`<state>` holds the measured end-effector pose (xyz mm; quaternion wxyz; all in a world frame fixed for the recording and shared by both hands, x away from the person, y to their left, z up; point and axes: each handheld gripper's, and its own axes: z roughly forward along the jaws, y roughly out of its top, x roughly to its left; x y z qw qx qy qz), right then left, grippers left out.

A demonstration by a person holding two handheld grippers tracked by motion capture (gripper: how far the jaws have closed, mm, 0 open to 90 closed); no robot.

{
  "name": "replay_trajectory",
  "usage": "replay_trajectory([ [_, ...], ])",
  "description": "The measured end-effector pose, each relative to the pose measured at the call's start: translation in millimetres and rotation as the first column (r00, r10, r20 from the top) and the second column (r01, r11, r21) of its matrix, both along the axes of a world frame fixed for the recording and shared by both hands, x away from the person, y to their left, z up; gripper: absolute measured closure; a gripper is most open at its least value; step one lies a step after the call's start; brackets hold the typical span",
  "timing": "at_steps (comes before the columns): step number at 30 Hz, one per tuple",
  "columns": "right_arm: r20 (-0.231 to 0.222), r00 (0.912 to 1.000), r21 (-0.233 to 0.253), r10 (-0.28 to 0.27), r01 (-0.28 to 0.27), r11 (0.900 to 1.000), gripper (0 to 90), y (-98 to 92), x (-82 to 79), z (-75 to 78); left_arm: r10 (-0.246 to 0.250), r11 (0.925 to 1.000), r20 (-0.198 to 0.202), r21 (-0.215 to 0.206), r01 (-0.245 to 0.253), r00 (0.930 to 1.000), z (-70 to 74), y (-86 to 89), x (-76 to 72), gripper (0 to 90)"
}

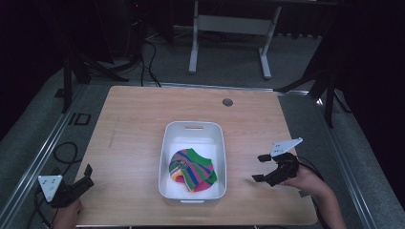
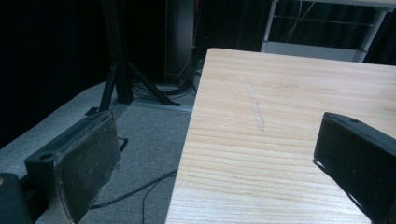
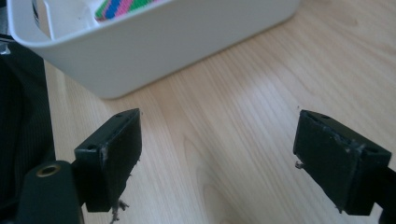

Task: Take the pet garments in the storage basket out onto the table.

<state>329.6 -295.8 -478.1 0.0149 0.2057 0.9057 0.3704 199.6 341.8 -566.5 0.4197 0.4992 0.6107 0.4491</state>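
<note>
Striped cloth (image 1: 192, 170): I see it bunched up inside the white bin, lying toward the near half of it; bands of green, pink, blue and yellow. In my right gripper view a strip of it (image 3: 122, 8) shows over the bin's rim.
White bin (image 1: 193, 127): stands near the middle of the table, long side running away from me, a handle slot in its far wall. The far half of its floor is bare. In my right gripper view its side wall (image 3: 154, 46) is close ahead and to the upper left.
Right gripper (image 1: 261, 167): I hold it just right of the bin, near its closer end, apart from the wall and not touching it. Its jaws stand wide apart with nothing between them, bare wood showing in the gap (image 3: 217, 154). They point toward the bin.
Left gripper (image 1: 87, 174): I have it at the near left corner of the table, well apart from the bin and the cloth. Released, jaws spread, nothing held; in its own view (image 2: 217, 163) one jaw hangs over the grey floor and the other over the table edge.
Table (image 1: 133, 119): light wood, with a small round grey cap (image 1: 228, 102) near the far edge and a faint streak (image 2: 256, 109) on the left part.
Floor (image 2: 144, 140): grey carpet, with black cables and a black stand leg (image 2: 122, 84) beside the table.
</note>
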Motion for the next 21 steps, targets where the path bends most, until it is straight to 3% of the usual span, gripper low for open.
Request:
replay_trajectory([
  [10, 0.017, 0.9980, -0.001, 0.062, -0.062, 0.998, 15.0, 29.3, 5.3, 22.3, -0.005, 1.0000, -0.001, 0.004, 0.005, 1.0000, 0.0, -0.1, -0.1, 0.9],
  [21, 0.012, 0.9882, 0.006, 0.152, -0.153, 0.988, 15.6, 69.2, 11.2, 36.7, -0.006, 1.0000, 0.001, 0.001, 0.006, 1.0000, 0.0, 0.3, -0.2, 0.9],
])
